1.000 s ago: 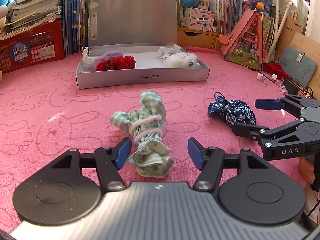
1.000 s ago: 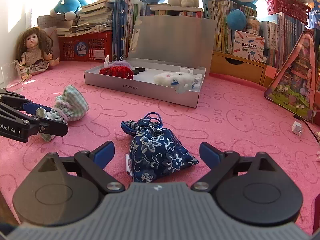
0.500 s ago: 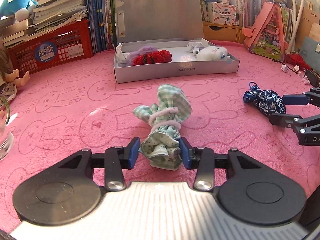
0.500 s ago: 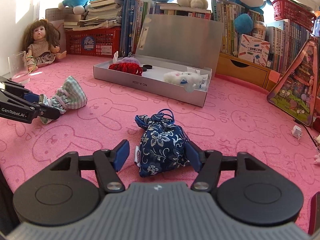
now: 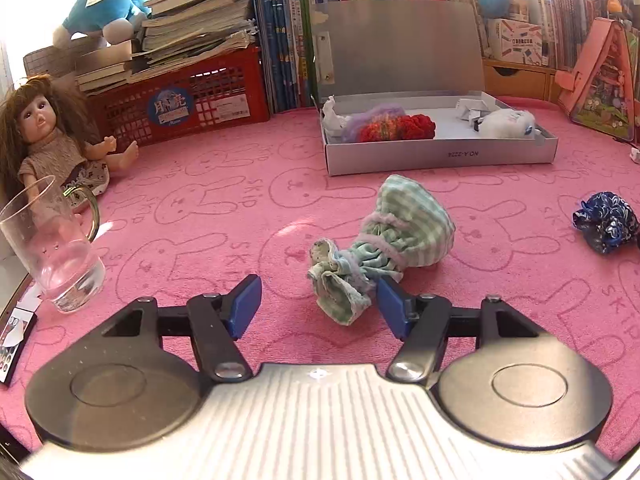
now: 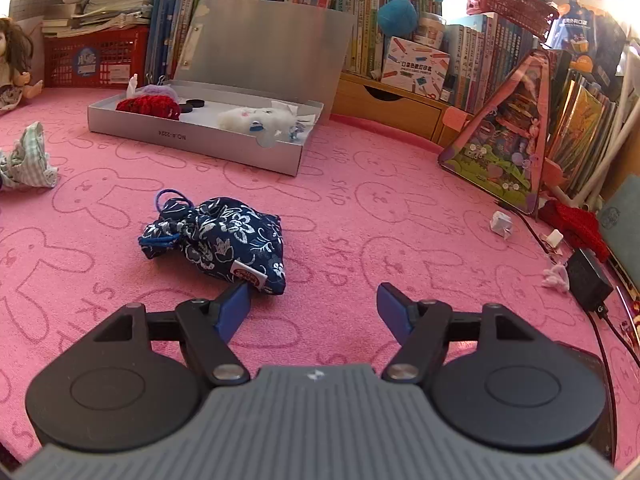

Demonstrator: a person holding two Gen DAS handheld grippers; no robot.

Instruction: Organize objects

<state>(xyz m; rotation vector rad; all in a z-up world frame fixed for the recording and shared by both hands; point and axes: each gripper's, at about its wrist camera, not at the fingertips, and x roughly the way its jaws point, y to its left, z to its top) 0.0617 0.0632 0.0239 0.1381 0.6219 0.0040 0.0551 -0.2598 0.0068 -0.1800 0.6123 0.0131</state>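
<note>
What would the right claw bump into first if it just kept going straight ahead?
Probably only the pink mat. The right claw is open, and the blue floral pouch lies off to its left. Farther on stands the wooden drawer unit, though depth is hard to judge.

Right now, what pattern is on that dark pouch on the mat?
White flowers on navy blue pouch, clearest in the right wrist view.

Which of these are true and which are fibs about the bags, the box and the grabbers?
1. The left gripper is open. True.
2. The green checked pouch sits inside the grey box. False: it lies on the pink mat in front of the box.
3. The right gripper is squeezing the blue flowered bag. False: it is open, and the bag lies loose on the mat.
4. A doll sits behind the clear glass mug. True.
</note>
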